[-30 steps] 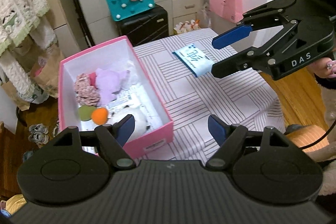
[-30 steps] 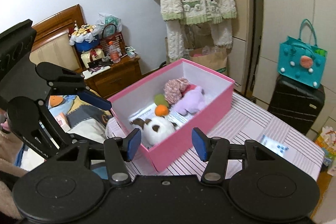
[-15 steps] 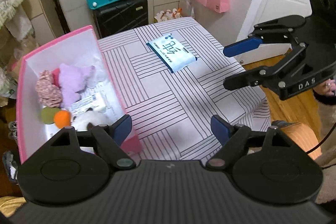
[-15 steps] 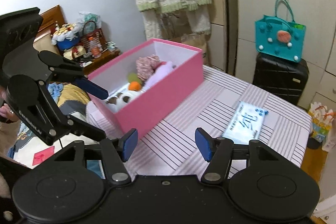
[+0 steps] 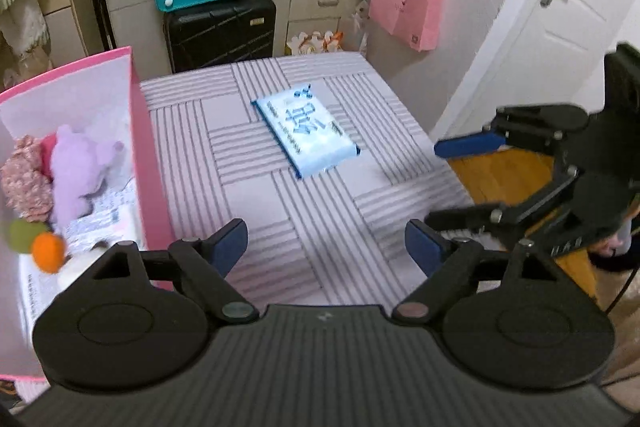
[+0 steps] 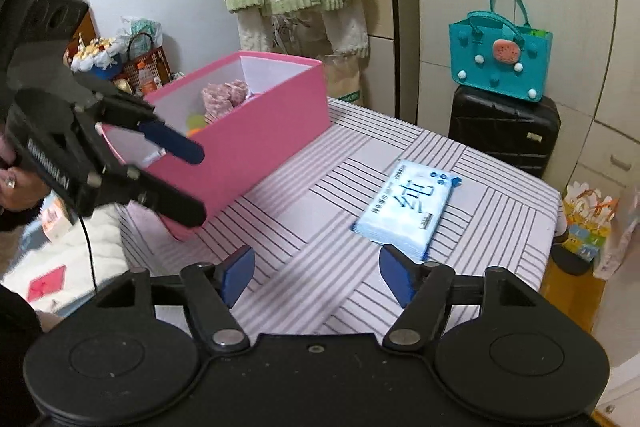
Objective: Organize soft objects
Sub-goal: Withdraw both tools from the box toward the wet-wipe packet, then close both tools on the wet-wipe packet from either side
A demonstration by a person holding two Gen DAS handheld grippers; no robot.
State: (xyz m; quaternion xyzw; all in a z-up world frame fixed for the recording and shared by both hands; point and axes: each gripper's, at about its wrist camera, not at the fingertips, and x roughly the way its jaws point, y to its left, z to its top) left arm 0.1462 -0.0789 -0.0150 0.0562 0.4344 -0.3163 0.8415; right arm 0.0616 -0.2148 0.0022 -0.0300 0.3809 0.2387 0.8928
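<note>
Tissue pack (image 5: 306, 133), light blue soft wrap with one big dark-blue Chinese character printed across it plus small print too fine to read, lies flat on the striped table (image 5: 256, 195), well apart from the pink box (image 6: 256, 139). Box sits at the table's left side and holds a purple plush (image 5: 80, 175), a pink floral fabric piece (image 5: 26, 179), a green ball (image 5: 22, 235), an orange ball (image 5: 48, 251) and printed paper; print unreadable. Left tool (image 5: 326, 247): jaws have just been opening, wide apart, nothing between the blue pads, only table cloth behind. Right tool (image 6: 316, 275): same, jaws just opening, empty, pack just beyond its right pad. White lettering on the left tool's body seen from the right wrist is blurred, unreadable. Teal tote (image 6: 500, 63) on black suitcase (image 6: 504, 131) behind the table.
</note>
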